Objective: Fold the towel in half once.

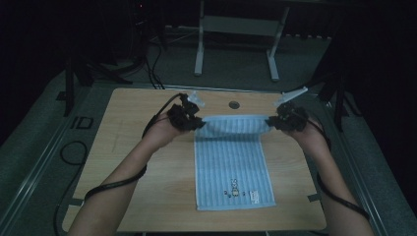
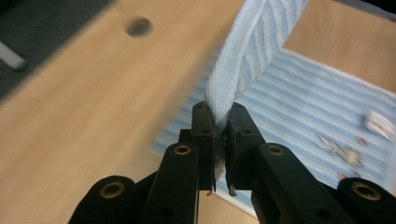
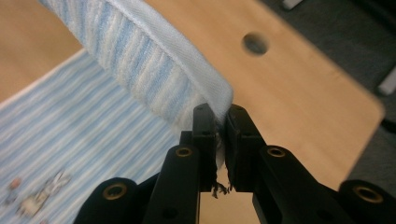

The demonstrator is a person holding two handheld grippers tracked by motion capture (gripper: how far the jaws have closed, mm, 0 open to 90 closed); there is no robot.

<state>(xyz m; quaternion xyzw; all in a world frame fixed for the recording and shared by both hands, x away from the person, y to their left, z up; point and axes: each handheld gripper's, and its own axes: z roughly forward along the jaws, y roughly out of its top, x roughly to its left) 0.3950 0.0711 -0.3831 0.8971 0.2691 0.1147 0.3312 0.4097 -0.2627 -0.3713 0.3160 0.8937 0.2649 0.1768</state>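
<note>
Each hand-held gripper, left (image 1: pixel 196 119) and right (image 1: pixel 273 121), pinches a towel (image 1: pixel 231 167) corner, hiding it between its jaws.

I see a wooden table (image 1: pixel 147 147) with a round hole (image 1: pixel 234 104), and a grey metal frame (image 1: pixel 236 24) standing beyond it.

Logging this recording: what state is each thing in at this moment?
towel: far edge lifted off the table, near part lying flat, printed side up.
left gripper: shut on the towel's far left corner.
right gripper: shut on the towel's far right corner.
table: bare wood around the towel.
</note>
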